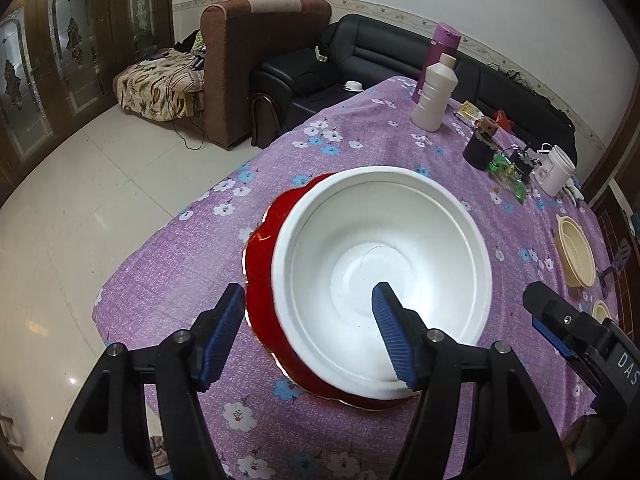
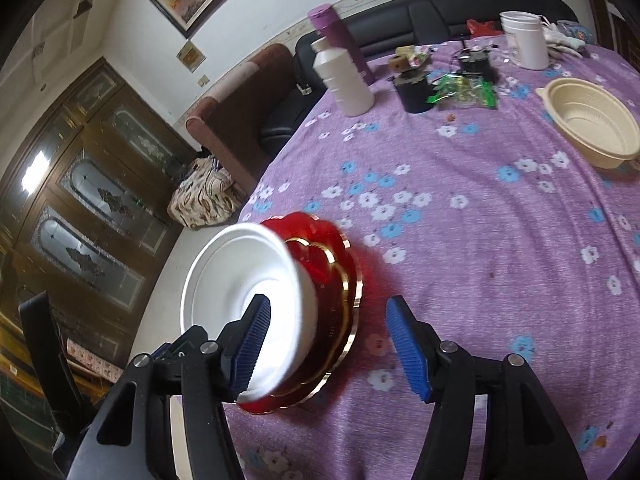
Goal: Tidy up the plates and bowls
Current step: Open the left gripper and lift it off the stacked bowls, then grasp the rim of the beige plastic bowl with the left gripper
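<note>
A white bowl (image 1: 380, 264) sits on a stack of red plates with gold rims (image 1: 258, 280) on the purple flowered tablecloth, close to the table's left edge. My left gripper (image 1: 308, 312) is open and straddles the near left rim: one finger hangs over the bowl's inside, the other outside the plates, and neither pad presses. In the right wrist view the bowl (image 2: 240, 288) and the plates (image 2: 336, 300) lie between the open fingers of my right gripper (image 2: 330, 344), also without contact. The right gripper (image 1: 560, 320) shows beside the bowl's right side.
A cream plastic bowl (image 2: 588, 120) stands at the table's right, with a smaller one (image 1: 600, 312) nearer. At the far end are a white bottle (image 1: 434, 96), a purple flask (image 1: 440, 56), a black jar (image 2: 416, 92), green wrappers (image 2: 464, 92) and a white cup (image 2: 524, 40).
</note>
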A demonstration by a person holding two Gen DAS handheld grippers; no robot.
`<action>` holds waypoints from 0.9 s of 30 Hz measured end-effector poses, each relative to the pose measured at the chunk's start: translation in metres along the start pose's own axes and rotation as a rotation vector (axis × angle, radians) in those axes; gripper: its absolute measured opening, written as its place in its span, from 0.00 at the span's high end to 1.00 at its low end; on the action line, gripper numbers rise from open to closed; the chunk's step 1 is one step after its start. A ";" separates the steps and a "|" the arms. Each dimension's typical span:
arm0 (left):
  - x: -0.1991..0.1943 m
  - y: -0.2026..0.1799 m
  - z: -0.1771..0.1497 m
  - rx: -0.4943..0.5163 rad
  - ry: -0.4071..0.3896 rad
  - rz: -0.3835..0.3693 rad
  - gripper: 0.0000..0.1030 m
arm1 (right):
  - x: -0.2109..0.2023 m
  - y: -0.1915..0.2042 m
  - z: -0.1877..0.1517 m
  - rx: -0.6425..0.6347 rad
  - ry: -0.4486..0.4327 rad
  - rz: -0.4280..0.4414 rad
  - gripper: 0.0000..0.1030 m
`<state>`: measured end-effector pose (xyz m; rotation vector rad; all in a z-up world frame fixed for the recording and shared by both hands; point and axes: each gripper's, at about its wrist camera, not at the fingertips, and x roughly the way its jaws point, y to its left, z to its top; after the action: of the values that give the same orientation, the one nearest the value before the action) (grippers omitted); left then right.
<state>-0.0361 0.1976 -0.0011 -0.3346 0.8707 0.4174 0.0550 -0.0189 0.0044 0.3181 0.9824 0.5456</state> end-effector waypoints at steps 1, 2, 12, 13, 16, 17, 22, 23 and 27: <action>-0.001 -0.002 0.001 0.004 -0.002 -0.004 0.36 | -0.004 -0.005 0.002 0.011 -0.006 0.001 0.40; -0.003 -0.005 0.002 0.008 -0.004 -0.009 0.36 | -0.009 -0.010 0.003 0.022 -0.013 0.003 0.40; -0.029 -0.080 0.019 0.108 -0.087 -0.144 0.27 | -0.079 -0.083 0.032 0.112 -0.146 -0.094 0.39; -0.028 -0.095 0.021 0.131 -0.073 -0.171 0.27 | -0.085 -0.090 0.036 0.114 -0.156 -0.106 0.39; -0.021 -0.136 0.025 0.161 -0.040 -0.245 0.27 | -0.106 -0.119 0.053 0.132 -0.193 -0.154 0.39; -0.017 -0.149 0.027 0.171 -0.020 -0.265 0.27 | -0.111 -0.128 0.058 0.147 -0.201 -0.161 0.39; 0.010 -0.236 0.032 0.263 0.042 -0.293 0.27 | -0.130 -0.182 0.090 0.215 -0.222 -0.224 0.39; 0.012 -0.248 0.030 0.275 0.045 -0.288 0.27 | -0.131 -0.192 0.096 0.225 -0.221 -0.234 0.39; 0.040 -0.308 0.031 0.320 0.101 -0.309 0.27 | -0.120 -0.232 0.119 0.281 -0.181 -0.261 0.39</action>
<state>0.1553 -0.0476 0.0209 -0.1899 0.9505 -0.0276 0.1713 -0.2799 0.0369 0.4732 0.9073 0.1376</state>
